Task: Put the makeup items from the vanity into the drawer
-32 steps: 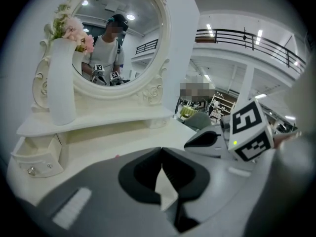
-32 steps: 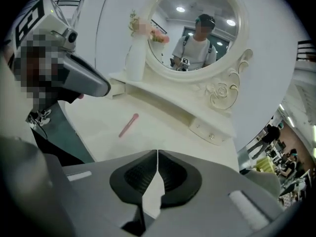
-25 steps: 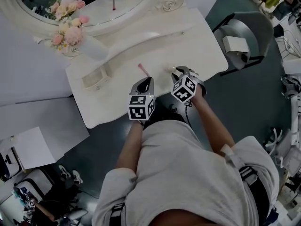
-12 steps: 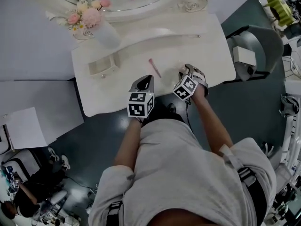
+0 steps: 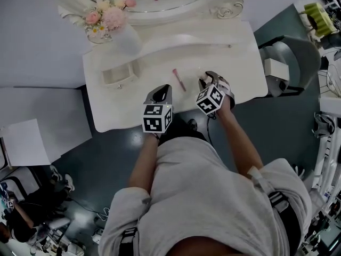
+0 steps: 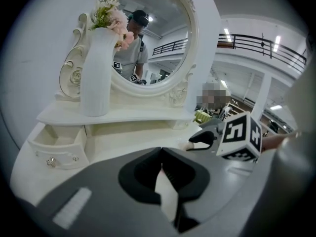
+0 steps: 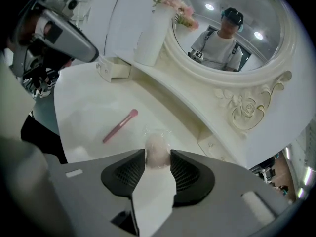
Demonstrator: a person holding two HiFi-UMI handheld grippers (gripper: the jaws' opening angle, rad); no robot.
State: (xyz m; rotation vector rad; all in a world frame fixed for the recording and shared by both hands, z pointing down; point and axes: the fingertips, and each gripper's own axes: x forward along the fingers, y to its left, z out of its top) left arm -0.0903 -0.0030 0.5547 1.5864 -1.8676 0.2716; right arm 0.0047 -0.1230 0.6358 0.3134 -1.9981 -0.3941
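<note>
Task looks barely begun. R hand-held gripper point(image 7: 158, 157) is clamped on a pale wrapped puff point(image 7: 157, 149) at the table point(image 5: 234, 68) front. L hand-held gripper point(image 6: 161, 151) is pressed together, empty. Pink brush point(image 5: 179, 79) lies untouched nearby. Open drawer point(image 5: 120, 74) shows nothing inside; both items left.

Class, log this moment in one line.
left gripper: jaws shut; right gripper: jaws on pale puff; pink brush: on vanity; drawer: open
</note>
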